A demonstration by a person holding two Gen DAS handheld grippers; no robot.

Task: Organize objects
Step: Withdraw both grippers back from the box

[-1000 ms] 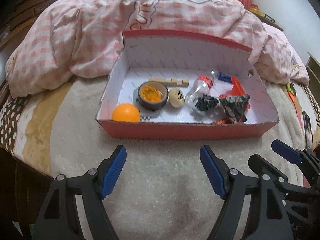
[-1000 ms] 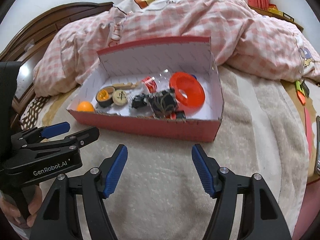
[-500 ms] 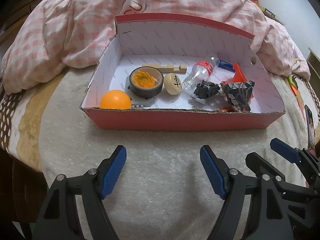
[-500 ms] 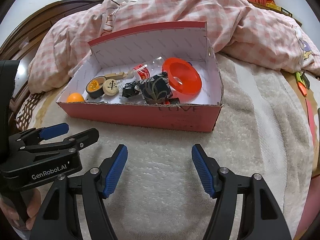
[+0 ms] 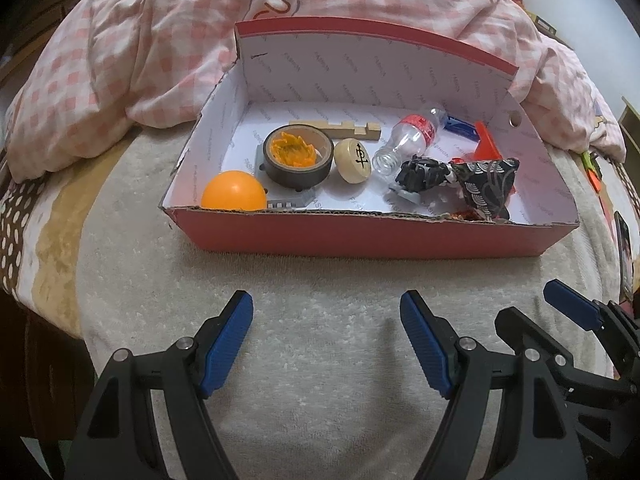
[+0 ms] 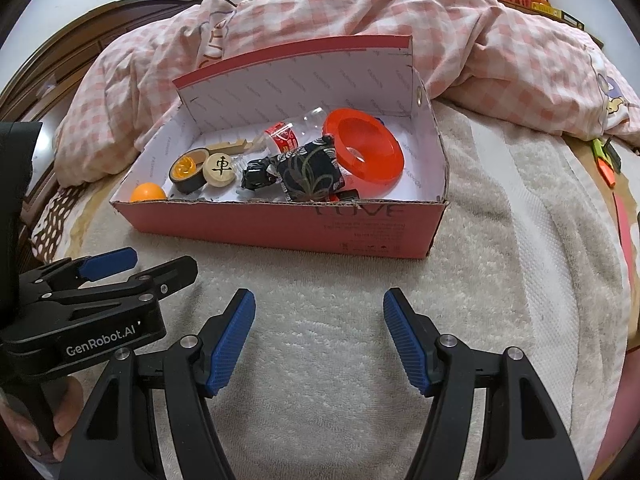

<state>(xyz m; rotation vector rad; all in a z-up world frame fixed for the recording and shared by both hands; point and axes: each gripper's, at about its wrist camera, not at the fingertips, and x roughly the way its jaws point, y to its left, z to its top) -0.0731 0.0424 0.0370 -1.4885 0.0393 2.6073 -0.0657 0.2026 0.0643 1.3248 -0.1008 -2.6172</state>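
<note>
A red cardboard box (image 5: 360, 236) (image 6: 280, 228) lies open on the bed. It holds an orange ball (image 5: 234, 192) (image 6: 148, 193), a dark pot with orange filling (image 5: 298, 156), a wooden chess piece (image 5: 354, 154) (image 6: 219, 169), a plastic bottle (image 5: 408, 138), a notched wooden block (image 5: 336, 128), a black toy (image 5: 420, 174), a black patterned pouch (image 5: 488, 186) (image 6: 310, 174) and a red funnel (image 6: 362, 150). My left gripper (image 5: 326, 308) (image 6: 154, 264) and right gripper (image 6: 319, 302) (image 5: 532, 306) hover side by side short of the box's front wall. Both are open with nothing between their fingers.
A pink checked quilt (image 5: 160, 60) is bunched up behind and around the box. A cream towel (image 6: 480, 240) covers the bed under both grippers. The bed's edge drops off at the left (image 5: 24, 240). Orange and green items (image 6: 606, 160) lie at the right edge.
The box has grown a little larger in both views, mostly in the first half second. Both grippers stay open as before and nothing in the box has shifted.
</note>
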